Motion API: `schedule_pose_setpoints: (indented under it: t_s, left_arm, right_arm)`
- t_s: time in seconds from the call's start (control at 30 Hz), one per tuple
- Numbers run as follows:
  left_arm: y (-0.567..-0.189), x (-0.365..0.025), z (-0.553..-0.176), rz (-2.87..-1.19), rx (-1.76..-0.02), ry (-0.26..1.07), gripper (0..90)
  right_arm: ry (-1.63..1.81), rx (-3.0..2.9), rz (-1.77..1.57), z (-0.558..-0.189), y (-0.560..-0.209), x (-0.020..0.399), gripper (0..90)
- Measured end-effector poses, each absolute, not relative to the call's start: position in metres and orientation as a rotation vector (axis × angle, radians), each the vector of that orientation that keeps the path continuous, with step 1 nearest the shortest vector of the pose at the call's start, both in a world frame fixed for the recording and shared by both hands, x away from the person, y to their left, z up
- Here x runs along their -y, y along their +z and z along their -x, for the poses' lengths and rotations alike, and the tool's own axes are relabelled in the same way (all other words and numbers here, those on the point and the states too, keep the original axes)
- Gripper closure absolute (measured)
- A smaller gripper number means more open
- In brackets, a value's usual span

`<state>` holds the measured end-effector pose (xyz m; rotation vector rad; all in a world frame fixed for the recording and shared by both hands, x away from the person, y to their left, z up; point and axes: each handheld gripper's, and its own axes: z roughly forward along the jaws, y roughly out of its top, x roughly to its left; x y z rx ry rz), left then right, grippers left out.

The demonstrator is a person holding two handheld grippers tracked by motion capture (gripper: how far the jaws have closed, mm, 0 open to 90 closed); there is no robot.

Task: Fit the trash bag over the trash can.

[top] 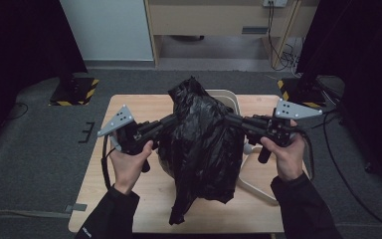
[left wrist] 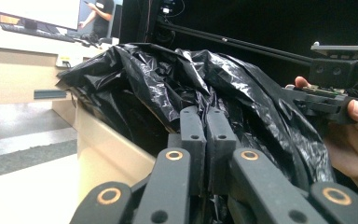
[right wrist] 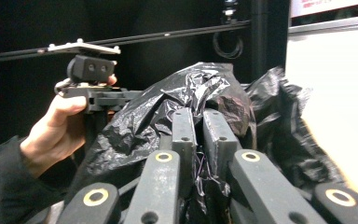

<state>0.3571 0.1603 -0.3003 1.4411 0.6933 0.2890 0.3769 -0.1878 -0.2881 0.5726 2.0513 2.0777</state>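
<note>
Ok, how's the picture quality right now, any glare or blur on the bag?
High view: dim, dark at the edges, bin bag sharp with small glints. Left gripper view: bag folds crisp, bright washed-out wall at left. Right gripper view: bag shiny, its right edge soft, white panel at right overexposed.

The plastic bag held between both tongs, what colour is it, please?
Glossy black, clearest in the high view: plastic bag.

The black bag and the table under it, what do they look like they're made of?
Black bag: thin plastic film, likely polyethylene; glossy, crinkled, with sharp highlights along its folds.
Table: pale wood or wood-look laminate, matte, with faint grain; which of the two is unclear.
</note>
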Motion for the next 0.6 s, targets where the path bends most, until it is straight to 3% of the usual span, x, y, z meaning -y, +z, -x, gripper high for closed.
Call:
schedule_pose_setpoints:
  t_s: [0.17,0.3,0.4,0.43,0.6]
  left_arm:
    - [-0.299,-0.148,-0.375,-1.497,-0.729,0.314,81.4]
    - [-0.306,-0.146,-0.377,-1.479,-0.728,0.354,54.8]
    - [-0.31,-0.152,-0.371,-1.444,-0.728,0.379,39.2]
    - [-0.311,-0.155,-0.368,-1.437,-0.729,0.385,39.2]
    - [-0.317,-0.17,-0.349,-1.411,-0.737,0.431,35.9]
  right_arm:
    - [1.932,-2.052,-0.666,-0.392,-0.284,0.184,82.2]
    - [1.773,-2.155,-0.734,-0.401,-0.295,0.176,80.1]
    - [1.743,-2.18,-0.726,-0.402,-0.299,0.173,77.5]
    - [1.743,-2.18,-0.726,-0.402,-0.299,0.173,77.5]
    - [1.799,-2.118,-0.741,-0.4,-0.291,0.18,54.0]
